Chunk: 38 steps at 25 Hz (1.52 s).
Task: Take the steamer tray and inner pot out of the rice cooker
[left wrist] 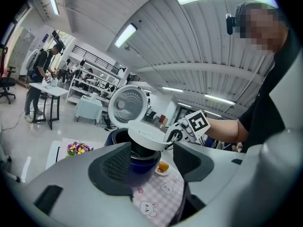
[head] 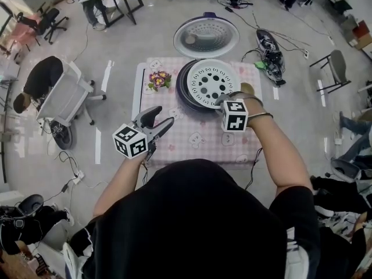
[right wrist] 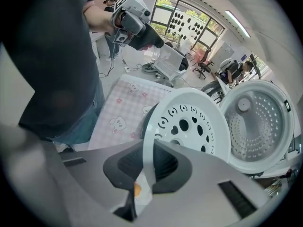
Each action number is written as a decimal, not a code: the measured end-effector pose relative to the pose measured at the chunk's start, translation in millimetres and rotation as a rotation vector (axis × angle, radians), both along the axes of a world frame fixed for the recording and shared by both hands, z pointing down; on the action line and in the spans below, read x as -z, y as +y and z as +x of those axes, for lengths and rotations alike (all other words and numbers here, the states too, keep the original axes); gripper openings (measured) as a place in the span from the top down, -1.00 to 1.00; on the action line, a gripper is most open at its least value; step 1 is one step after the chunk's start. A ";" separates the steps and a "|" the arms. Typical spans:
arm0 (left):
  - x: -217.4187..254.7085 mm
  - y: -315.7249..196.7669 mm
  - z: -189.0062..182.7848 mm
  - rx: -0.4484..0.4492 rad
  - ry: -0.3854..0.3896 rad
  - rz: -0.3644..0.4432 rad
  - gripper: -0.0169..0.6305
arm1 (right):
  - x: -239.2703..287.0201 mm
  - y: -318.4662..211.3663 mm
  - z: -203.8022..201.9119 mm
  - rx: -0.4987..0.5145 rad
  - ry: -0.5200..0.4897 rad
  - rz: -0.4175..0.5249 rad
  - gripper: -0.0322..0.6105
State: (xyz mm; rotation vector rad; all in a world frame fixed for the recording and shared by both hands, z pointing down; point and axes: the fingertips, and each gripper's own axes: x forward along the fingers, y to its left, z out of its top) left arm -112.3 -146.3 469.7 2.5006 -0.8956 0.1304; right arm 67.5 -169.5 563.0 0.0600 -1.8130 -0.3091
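Step one in hand: right gripper (right wrist: 144, 161) pinching rim of white perforated plastic steamer tray (head: 210, 81), jaws nearly closed, tray tilting over dark-blue round rice cooker (head: 183, 93). Left gripper (left wrist: 151, 161) hovering near-left, jaws wide, holding nothing. Next: carrying tray clear onto pink checked tablecloth (head: 197, 138). Inner pot probably underneath, hidden.

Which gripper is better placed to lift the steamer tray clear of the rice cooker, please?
Right. The right gripper is shut on the steamer tray at its rim, above the rice cooker; the left gripper is open, empty and apart from it.
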 end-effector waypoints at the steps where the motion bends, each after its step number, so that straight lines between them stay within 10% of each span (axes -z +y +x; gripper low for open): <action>1: 1.2 0.9 -0.8 -0.001 -0.001 0.003 0.03 | 3.1 0.1 0.5 -0.003 -0.002 0.009 0.82; 38: 5.2 34.4 40.0 -0.162 -0.012 -0.001 0.03 | 27.0 84.8 151.9 -0.466 -0.032 0.081 0.82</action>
